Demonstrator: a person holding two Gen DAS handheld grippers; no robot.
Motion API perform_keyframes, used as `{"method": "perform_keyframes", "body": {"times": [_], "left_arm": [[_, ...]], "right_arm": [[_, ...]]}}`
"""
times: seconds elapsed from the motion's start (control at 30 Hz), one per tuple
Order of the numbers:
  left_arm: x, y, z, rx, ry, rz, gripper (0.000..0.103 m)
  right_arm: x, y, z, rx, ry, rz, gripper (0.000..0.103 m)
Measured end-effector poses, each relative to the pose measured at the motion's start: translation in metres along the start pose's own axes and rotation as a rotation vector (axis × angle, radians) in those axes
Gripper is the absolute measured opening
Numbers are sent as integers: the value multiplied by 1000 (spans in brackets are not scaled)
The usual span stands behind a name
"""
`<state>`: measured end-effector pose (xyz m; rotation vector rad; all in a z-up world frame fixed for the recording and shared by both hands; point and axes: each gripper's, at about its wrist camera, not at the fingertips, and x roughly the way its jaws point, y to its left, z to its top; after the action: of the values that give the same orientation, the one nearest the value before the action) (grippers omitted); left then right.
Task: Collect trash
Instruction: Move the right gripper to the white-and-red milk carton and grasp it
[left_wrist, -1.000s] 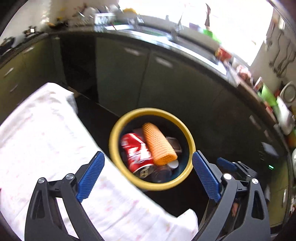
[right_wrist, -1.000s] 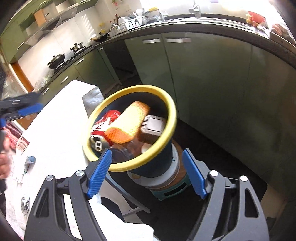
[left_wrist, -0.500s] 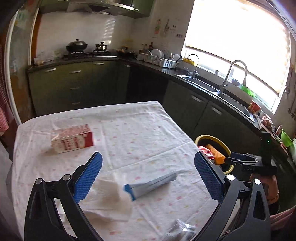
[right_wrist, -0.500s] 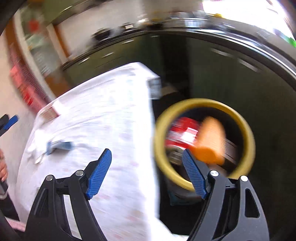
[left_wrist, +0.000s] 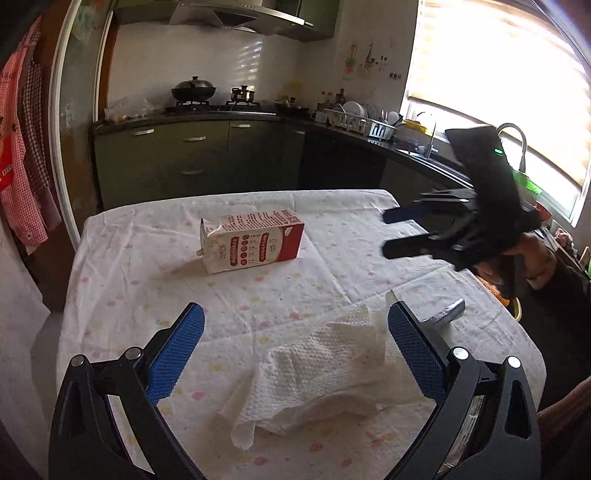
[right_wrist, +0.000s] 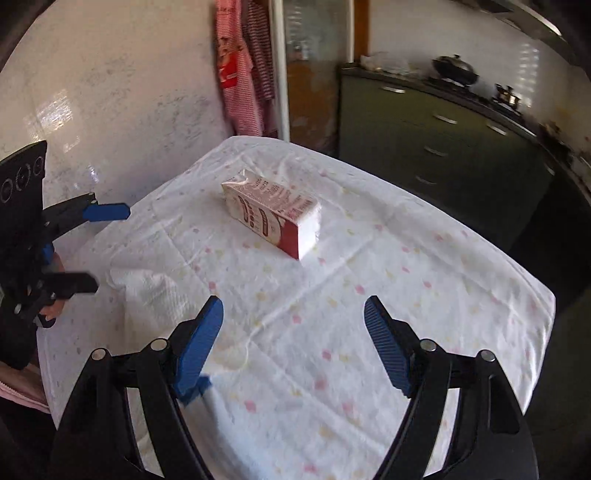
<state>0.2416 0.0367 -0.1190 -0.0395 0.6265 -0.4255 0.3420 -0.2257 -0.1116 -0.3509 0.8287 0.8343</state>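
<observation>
Both sets of jaws are wide open with nothing in them right now. My left gripper (left_wrist: 295, 354) sits low over the crumpled paper towel (left_wrist: 325, 373), which lies on the tabletop (left_wrist: 147, 258) right between the blue pads. My right gripper (right_wrist: 293, 347) hovers above bare cloth, with the milk carton (right_wrist: 271, 216) lying on its side a bit further ahead, mid-table. A blue-ended tube (left_wrist: 445, 314) pokes out just beside the towel.

To do this well, I'd say drop the left straight down and pinch the towel's raised fold, not the flat edge. The right needs to line up across the carton's narrow sides.

Both hands tilt downward, and the right is seen side-on from the left.
</observation>
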Motion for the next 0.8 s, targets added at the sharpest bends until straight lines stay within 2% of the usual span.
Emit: {"method": "perform_keyframes", "body": {"times": [0.13,0.3,0.53,0.8], "left_arm": [[-2,-4,-2,15,-26,-39,98],[4,-5,-4,16,-2,-48,98],[5,-11,-6,36,1,-55,98],[5,-10,-6,24,3,-63,98]], "right_arm": [[47,-16,30,-71,64,32,74],[84,-20,52,-138,99,78,74],[102,-2,69,-208,97,118,74],[93,11,60,-192,109,131,69]]}}
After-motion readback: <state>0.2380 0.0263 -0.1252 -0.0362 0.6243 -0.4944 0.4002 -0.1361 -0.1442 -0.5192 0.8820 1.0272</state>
